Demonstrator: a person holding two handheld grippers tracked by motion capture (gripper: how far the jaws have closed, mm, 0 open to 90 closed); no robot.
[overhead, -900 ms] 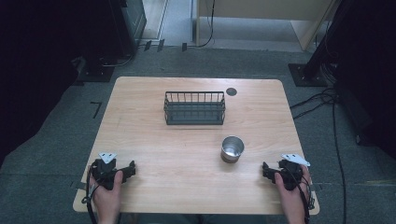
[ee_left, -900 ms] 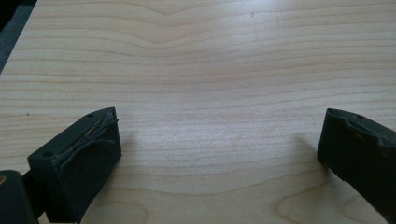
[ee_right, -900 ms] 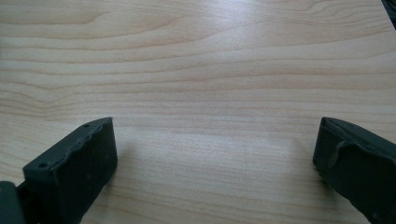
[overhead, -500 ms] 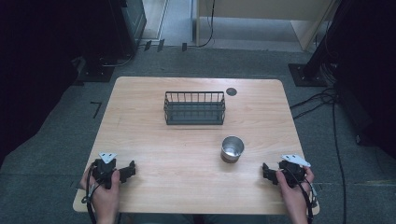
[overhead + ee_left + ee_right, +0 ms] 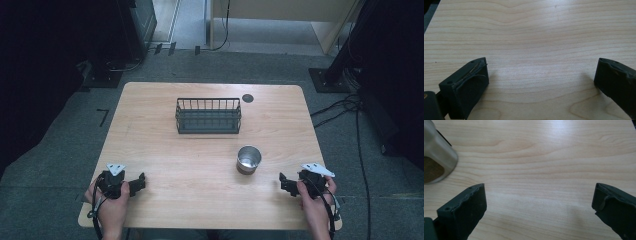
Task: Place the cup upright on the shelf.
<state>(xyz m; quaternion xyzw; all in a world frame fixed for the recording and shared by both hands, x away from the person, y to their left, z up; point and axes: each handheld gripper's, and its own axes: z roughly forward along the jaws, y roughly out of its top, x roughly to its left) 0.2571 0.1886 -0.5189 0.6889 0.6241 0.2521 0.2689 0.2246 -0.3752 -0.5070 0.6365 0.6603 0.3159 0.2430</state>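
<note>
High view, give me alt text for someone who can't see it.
A person's hands rest a left gripper and a right gripper on the near edge of a wooden table. A metal cup stands nearer the right one, in front of a black wire basket.

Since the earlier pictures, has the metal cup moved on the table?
No. In the high view the metal cup stands at the same spot in front and to the right of the wire basket, with the same gap between them as before.

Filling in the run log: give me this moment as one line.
left gripper: open, empty | right gripper: open, empty | metal cup: upright, untouched | wire basket: empty
</note>
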